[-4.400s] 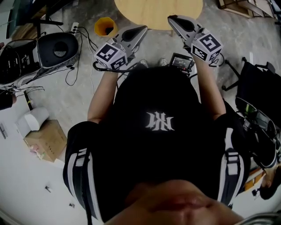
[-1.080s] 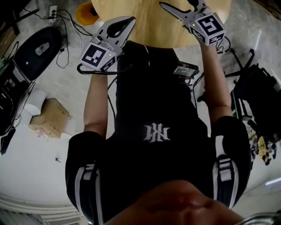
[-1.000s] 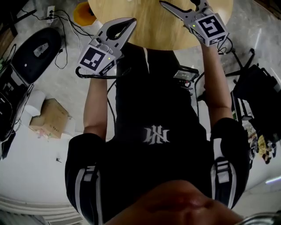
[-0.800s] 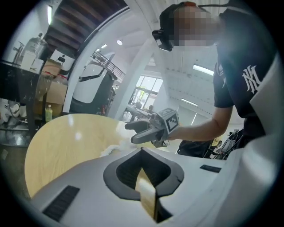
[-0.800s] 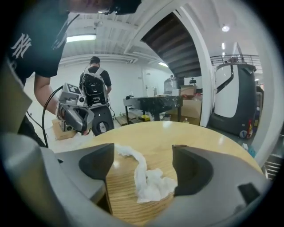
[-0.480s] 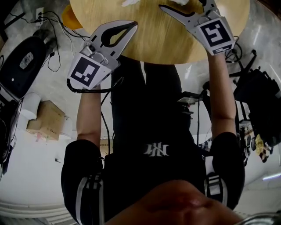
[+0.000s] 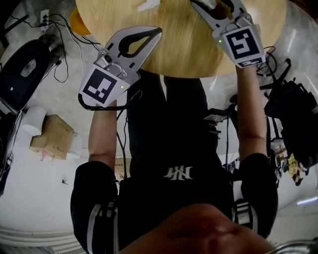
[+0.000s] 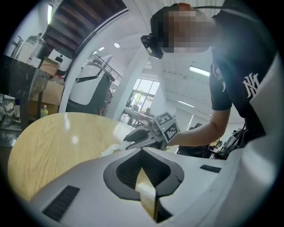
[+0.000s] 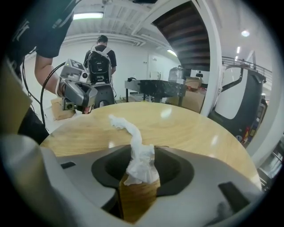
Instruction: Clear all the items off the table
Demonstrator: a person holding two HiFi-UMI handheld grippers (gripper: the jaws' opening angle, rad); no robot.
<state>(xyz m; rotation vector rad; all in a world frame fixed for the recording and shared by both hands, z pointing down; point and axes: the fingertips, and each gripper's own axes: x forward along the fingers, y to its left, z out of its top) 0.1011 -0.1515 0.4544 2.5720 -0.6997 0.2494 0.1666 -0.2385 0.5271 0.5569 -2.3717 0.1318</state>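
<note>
Wood counter (image 7: 179, 49): pale, fine grain, smooth, satin sheen with soft light spots. Paper tissue (image 9: 140, 162): white, crumpled, soft, matt. Plastic left tool (image 7: 157, 31) and right tool (image 7: 211, 7): pale grey, smooth, matt, with dark matt lining round openings. Printed marker cubes (image 7: 102, 85): black-white, matt. Lower-left floor (image 7: 35, 198): pale, glossy. Cardboard box (image 7: 52, 136): brown, matt. Cloth shirt (image 7: 174, 149): black, matt.

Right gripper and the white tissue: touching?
Touching. The right gripper view shows the tissue bunched between the right gripper's jaws, which have just been closing, filling the gap from side to side.
</note>
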